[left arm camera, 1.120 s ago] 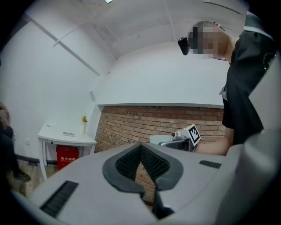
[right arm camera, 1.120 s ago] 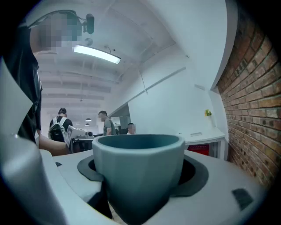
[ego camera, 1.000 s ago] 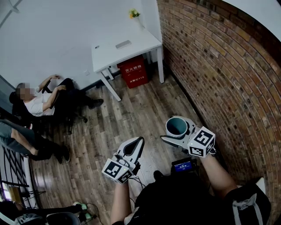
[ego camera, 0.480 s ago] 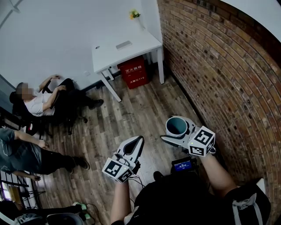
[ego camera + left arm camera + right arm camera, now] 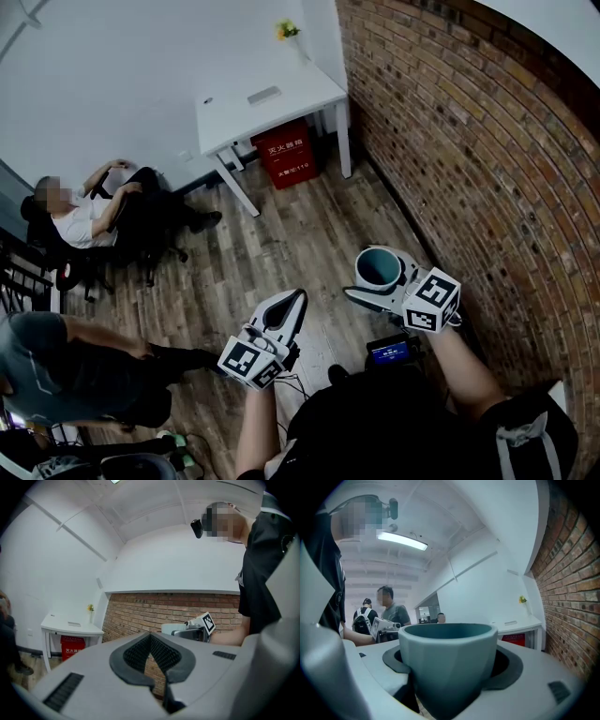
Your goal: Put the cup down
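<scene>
A teal cup (image 5: pixel 378 268) is held upright in the air over the wooden floor, with my right gripper (image 5: pixel 379 284) shut on its sides. In the right gripper view the cup (image 5: pixel 449 658) fills the space between the dark pads. My left gripper (image 5: pixel 294 304) hangs lower and to the left, shut and empty; in the left gripper view its ribbed pads (image 5: pixel 161 654) meet with nothing between them. A white table (image 5: pixel 234 114) stands far ahead against the white wall, well away from both grippers.
A red box (image 5: pixel 285 153) sits under the table and a vase with yellow flowers (image 5: pixel 287 30) on its far corner. A brick wall (image 5: pixel 469 141) runs along the right. One person (image 5: pixel 89 211) sits at the left; another person (image 5: pixel 66 375) is at the lower left.
The person at the lower left has come further into view, toward the bottom of the head view. Both grippers and the cup have stayed in place.
</scene>
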A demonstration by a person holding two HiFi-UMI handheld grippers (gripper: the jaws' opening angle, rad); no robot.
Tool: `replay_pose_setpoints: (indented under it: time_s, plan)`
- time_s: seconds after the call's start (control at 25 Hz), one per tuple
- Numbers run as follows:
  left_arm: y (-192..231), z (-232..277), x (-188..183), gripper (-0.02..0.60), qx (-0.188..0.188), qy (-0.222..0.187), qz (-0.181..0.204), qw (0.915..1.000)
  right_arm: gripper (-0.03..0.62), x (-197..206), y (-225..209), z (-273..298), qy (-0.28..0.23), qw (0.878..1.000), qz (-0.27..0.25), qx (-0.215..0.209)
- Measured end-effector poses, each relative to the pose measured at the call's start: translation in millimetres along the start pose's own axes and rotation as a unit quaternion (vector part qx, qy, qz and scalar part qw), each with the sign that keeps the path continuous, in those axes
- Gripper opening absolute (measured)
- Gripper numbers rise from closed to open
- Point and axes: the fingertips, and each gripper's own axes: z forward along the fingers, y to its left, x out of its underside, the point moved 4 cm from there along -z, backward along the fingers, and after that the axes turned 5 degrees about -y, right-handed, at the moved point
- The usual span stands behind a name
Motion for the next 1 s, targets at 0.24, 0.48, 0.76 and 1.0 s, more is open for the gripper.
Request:
replay_pose_setpoints:
  time_s: [0.24, 0.48, 0.76, 1.0]
  plan:
    - [0, 3, -1, 0.008, 0.000, 0.003, 0.001, 1.0000, 0.408, -1, -3, -1, -0.001, 1.000, 0.004, 0.000]
    - [-1, 9, 0, 0.008, 0.000, 0.005, 0.001, 1.0000, 0.408, -2, -9, -4, -0.003, 1.000, 0.007, 0.002]
    - [-3, 21, 1, 0.008, 0.001, 0.008, 0.005, 1.0000, 0.408, -2, -21, -11, -0.006, 1.000, 0.011, 0.004]
    - [5, 32, 1, 0.008, -0.014, 0.004, 0.003, 0.9999, 0.408, -3, -40, -19, -0.007, 1.000, 0.012, 0.004]
